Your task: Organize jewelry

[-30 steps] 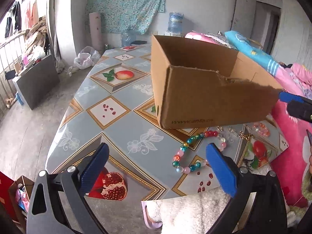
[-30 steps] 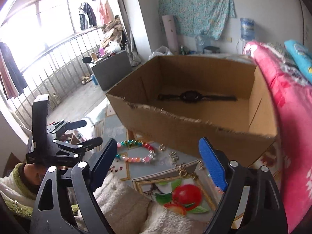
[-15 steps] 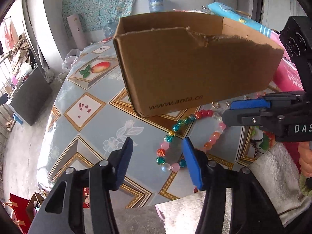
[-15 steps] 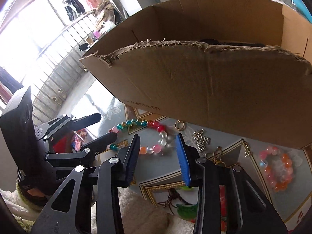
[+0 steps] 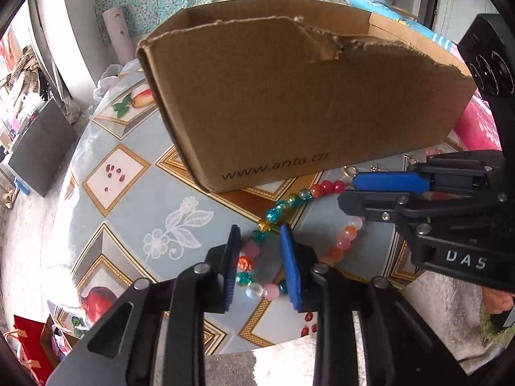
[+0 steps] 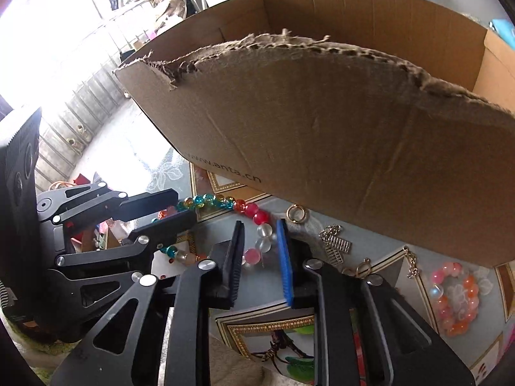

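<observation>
While both grippers have just been closing over the same bead bracelet, the step in hand reads as a two-point pickup, best done by pinching single beads squarely and lifting both sides level so the string does not sag or snag. Left gripper: jaws narrowed to a small gap, the strand's near-left beads between the pads; whether the pads already press cannot be told. Right gripper: likewise narrowed, clear and pink beads between its pads, contact unclear. Bracelet: flat on the patterned tablecloth, just before the cardboard box, its likely destination. Pose: both grippers angled steeply down at the table, side by side, close together. Also nearby: gold ring, metal charms, second pink-orange bracelet.
</observation>
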### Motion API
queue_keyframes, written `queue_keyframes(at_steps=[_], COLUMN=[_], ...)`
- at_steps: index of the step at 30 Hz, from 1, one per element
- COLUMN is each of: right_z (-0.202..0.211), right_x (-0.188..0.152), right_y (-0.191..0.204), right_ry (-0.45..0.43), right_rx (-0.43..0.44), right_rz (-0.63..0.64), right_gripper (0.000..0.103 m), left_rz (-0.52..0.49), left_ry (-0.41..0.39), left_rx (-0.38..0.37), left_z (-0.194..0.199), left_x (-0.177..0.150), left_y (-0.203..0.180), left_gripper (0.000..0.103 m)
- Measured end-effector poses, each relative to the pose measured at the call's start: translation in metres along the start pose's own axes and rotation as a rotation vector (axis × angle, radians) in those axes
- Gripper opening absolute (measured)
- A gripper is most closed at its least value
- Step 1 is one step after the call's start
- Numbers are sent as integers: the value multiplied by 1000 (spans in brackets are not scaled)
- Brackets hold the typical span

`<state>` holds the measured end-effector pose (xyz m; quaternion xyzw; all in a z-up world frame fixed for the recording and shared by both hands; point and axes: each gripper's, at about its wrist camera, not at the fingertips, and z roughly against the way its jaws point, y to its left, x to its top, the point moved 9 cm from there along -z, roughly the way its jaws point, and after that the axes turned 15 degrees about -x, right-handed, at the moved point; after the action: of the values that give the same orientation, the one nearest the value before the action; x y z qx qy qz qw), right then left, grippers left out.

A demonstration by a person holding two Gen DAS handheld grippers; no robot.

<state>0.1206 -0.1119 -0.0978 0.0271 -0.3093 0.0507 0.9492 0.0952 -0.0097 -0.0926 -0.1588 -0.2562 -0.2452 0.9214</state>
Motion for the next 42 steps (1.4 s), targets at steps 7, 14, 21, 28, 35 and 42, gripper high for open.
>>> queue_keyframes(at_steps=[7, 14, 21, 28, 35, 42], right_z=[7, 7, -3, -6, -12, -12], right_x=[-2, -5, 2, 2, 3, 3], right_y=[12, 4, -1, 2, 3, -2], right_ry=[22, 27, 17, 18, 20, 19], right_rx=[5, 6, -13, -12, -8, 4], right_rz=[-9, -10, 9, 7, 1, -18], right_gripper=[8, 9, 9, 9, 9, 9], left_rz=[-6, -4, -5, -9, -9, -10], left_ry=[8, 16, 18, 18, 18, 17], left_rx=[12, 23, 33, 36, 34, 35], left_z=[-5, -7, -7, -6, -6, -6], left_x=[2, 2, 1, 0, 0, 1], left_y=[-3, -8, -4, -5, -5, -6], left_gripper=[10, 10, 10, 10, 10, 10])
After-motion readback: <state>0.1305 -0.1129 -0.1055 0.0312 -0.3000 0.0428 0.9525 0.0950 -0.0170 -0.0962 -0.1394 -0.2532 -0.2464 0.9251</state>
